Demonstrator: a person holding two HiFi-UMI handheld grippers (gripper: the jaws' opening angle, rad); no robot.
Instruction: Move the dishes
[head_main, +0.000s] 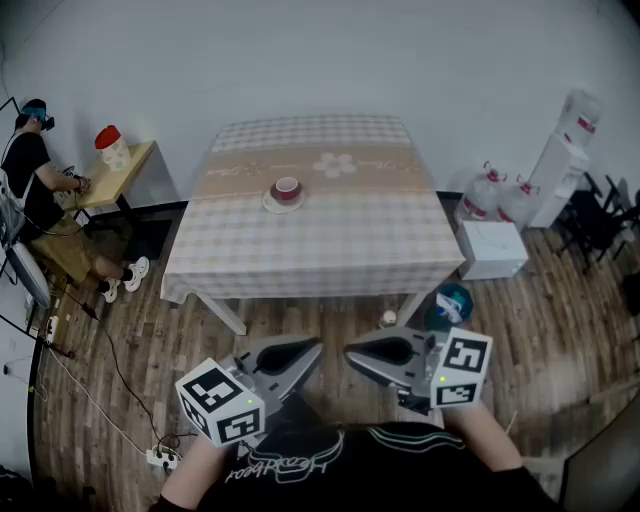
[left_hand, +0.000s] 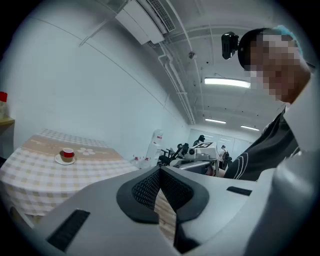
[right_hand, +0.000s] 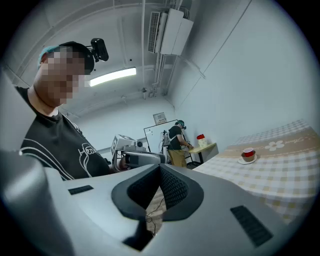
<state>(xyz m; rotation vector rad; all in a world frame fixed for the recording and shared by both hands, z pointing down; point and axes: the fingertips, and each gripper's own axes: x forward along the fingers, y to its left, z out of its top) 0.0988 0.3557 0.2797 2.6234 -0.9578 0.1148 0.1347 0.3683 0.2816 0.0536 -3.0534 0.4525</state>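
Cup (head_main: 287, 188) on saucer (head_main: 282, 207) atop table (head_main: 330, 245)

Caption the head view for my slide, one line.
Left gripper and right gripper, shut and empty, short of a checked table with a red cup on a saucer.

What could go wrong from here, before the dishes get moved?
The red cup sits on a saucer; lifting by the saucer alone could tip it.
A power strip and cable lie on the floor to the person's left, a possible trip hazard on the way to the table.
The left tool and right tool are both shut, so they must open before any grasp.
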